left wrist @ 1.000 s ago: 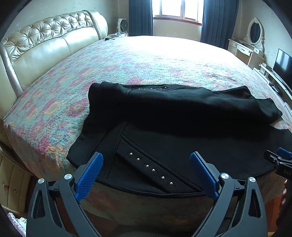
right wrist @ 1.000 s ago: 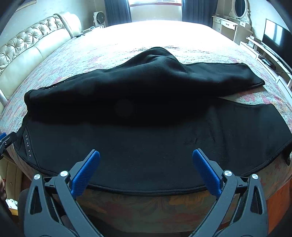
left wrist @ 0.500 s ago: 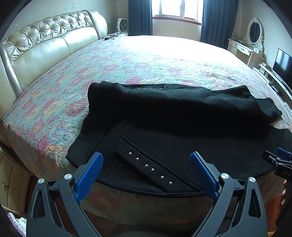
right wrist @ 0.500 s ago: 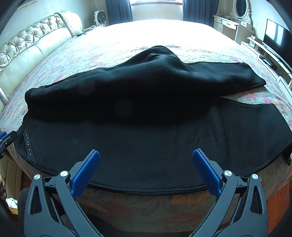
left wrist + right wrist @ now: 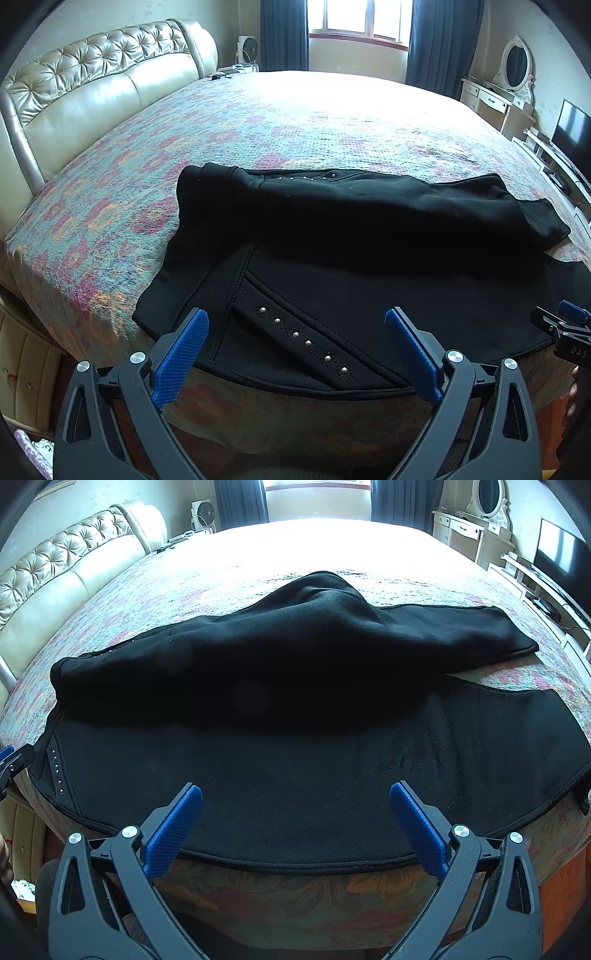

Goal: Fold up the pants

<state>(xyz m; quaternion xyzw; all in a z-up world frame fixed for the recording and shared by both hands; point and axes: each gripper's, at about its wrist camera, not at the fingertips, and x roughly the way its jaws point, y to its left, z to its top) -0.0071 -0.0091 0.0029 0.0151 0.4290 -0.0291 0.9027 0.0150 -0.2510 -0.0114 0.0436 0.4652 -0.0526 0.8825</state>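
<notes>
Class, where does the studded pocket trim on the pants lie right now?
In the left wrist view, the studded pocket trim lies between the open left gripper fingers, near the bed's front edge.

The far pant leg (image 5: 295, 657) is covering the middle of the pants (image 5: 314, 775). At 9 o'clock in the right wrist view, the left gripper (image 5: 9, 764) is being cut off by the edge.

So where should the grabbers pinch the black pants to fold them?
Probably the near hem of the black pants, which hangs over the edge of the bed. Come from the front, below: the left gripper by the studded pocket, the right gripper further along. Both are open.
</notes>
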